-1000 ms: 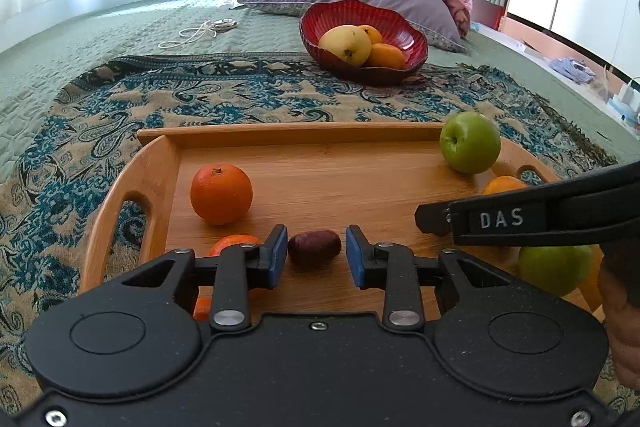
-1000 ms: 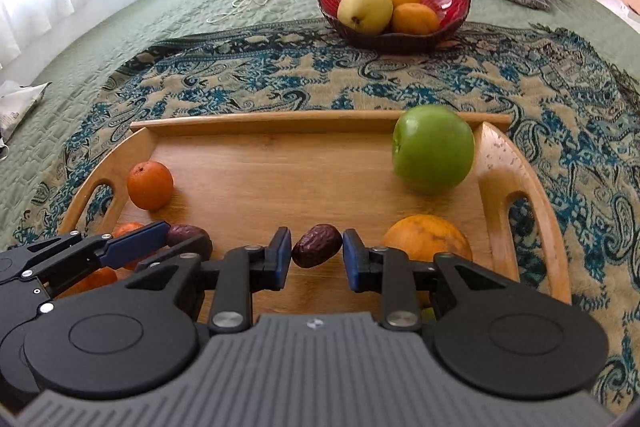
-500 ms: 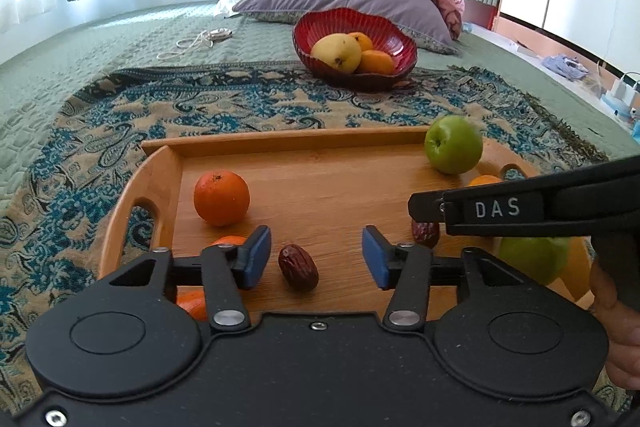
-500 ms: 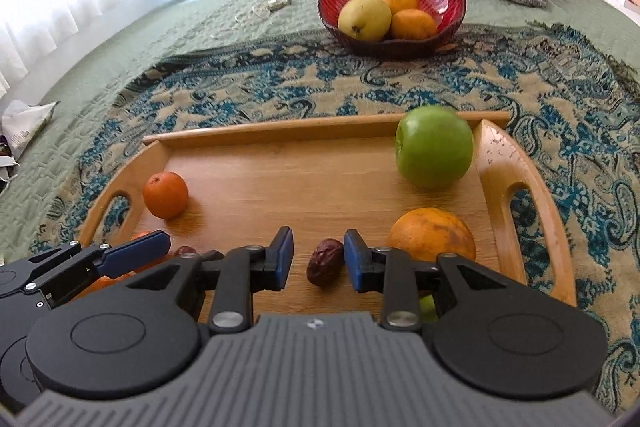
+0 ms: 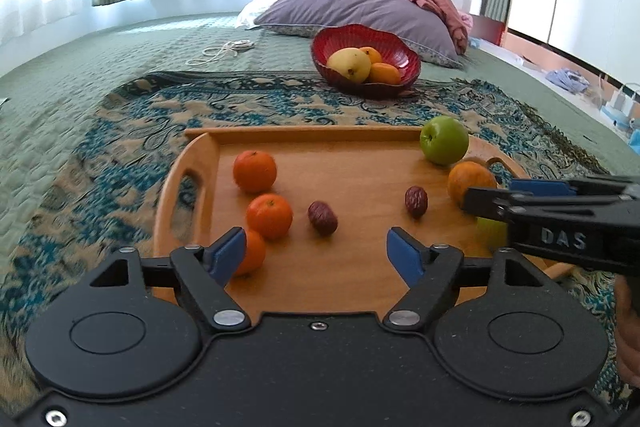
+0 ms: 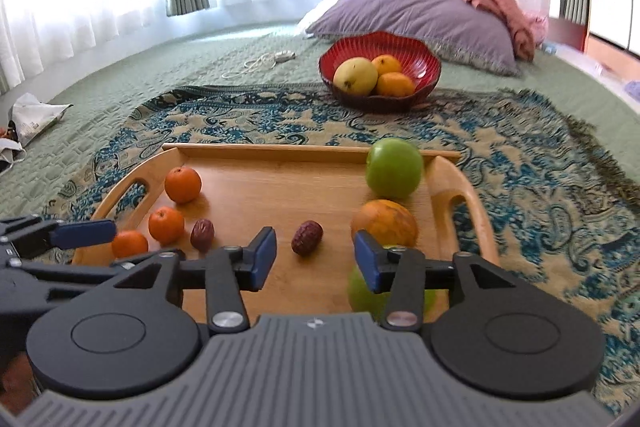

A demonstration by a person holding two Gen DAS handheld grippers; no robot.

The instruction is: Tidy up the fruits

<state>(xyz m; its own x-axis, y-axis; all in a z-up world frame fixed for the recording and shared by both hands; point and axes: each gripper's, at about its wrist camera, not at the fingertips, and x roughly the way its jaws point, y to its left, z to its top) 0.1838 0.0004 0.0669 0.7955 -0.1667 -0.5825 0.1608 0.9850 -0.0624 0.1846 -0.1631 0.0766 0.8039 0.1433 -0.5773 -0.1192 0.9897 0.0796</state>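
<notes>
A wooden tray (image 5: 320, 135) (image 6: 440, 171) lies on a patterned rug. On it are three small oranges (image 5: 255, 171) (image 6: 183, 184) at the left, two dark red dates (image 5: 322, 217) (image 6: 307, 237), a larger orange (image 5: 470, 179) (image 6: 385, 222) and two green apples (image 5: 444, 145) (image 6: 394, 167) at the right. My left gripper (image 5: 316, 255) is open and empty, pulled back from the left date. My right gripper (image 6: 315, 259) is open and empty, just short of the right date. A red bowl (image 5: 366, 61) (image 6: 380, 67) with a yellow pear and two oranges stands beyond the tray.
A purple pillow (image 5: 360, 7) and pink blanket lie behind the bowl. A white cable (image 5: 224, 49) lies on the green bedspread at the back left. A paper bag (image 6: 36, 115) lies at the far left.
Both grippers have opened, let go of their dates and drawn back and upward. Both dates now lie on the tray.
</notes>
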